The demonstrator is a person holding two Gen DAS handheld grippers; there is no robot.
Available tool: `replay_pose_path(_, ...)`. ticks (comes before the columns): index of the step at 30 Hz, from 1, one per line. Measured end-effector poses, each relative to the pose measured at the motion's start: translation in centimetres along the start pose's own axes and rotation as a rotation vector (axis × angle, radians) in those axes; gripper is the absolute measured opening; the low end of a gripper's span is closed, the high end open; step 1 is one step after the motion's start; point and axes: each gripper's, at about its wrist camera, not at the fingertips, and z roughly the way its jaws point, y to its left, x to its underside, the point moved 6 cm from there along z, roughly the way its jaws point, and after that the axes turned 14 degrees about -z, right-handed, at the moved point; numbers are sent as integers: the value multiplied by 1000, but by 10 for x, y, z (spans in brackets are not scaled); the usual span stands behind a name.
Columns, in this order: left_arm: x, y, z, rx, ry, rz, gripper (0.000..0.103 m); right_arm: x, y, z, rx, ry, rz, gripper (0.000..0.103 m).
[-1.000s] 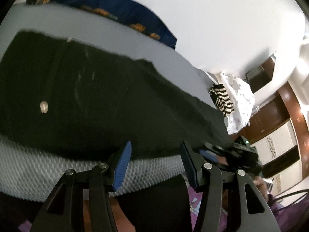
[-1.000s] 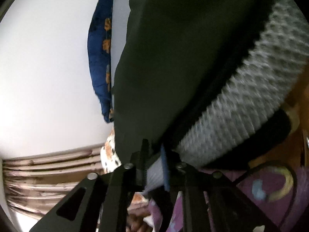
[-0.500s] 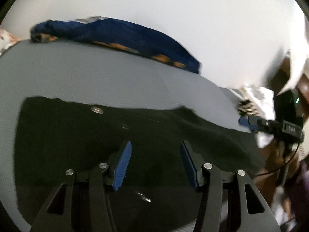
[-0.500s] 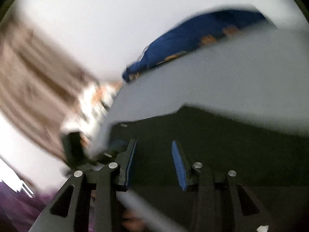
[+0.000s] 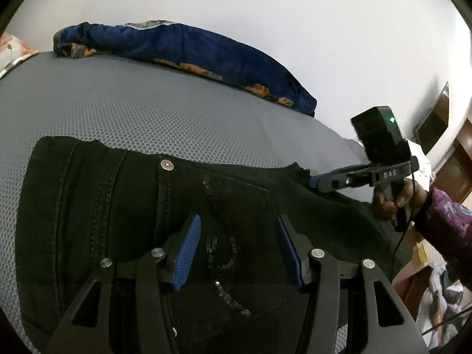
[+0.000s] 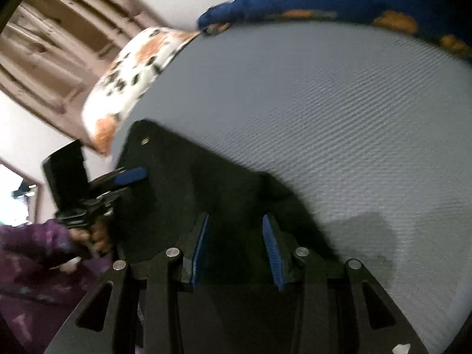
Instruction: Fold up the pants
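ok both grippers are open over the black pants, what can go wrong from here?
Left gripper and right gripper hover open above the black pants, clamping nothing: a shallow pinch may catch only the top layer. The pants lie at the grey mattress edge, so a pull could drag them off. The sequin chain might snag a finger.

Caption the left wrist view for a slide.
Open left gripper hovers over black jeans on a grey mattress.

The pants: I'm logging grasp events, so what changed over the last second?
The right gripper, shut on cloth at the mattress edge a second ago, has let go; its jaws now stand open above the black pants. Both cameras swung up over the grey mattress. The left gripper stayed open, and the blue blanket stayed put.
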Motion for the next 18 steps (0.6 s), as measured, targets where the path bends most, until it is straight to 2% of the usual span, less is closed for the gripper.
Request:
replay_pose_path(4, -1, -2, 1, -2, 9, 3, 54, -5, -6, 18, -20, 17, 0, 36)
replay_pose_path(7, -1, -2, 1, -1, 12, -2, 54, -6, -11, 10, -23, -18, 13, 35)
replay_pose_path(9, 0, -2, 1, 2, 17, -10, 54, -6, -7, -5, -13, -37, -24, 36)
replay_pose_path(11, 0, -2, 1, 4, 20, -13, 54, -6, -6, -16, 53, -26, -77, 37)
replay_pose_path(12, 0, -2, 1, 4, 21, -11, 54, -6, -8, -18, 59, -25, -78, 37)
replay_pose_path(16, -1, -2, 1, 5, 20, -6, 54, -1, -27, -13, 64, 3, -39, 39)
replay_pose_path(18, 0, -2, 1, 4, 19, -3, 54, -2, -29, -5, 35, 6, -31, 39)
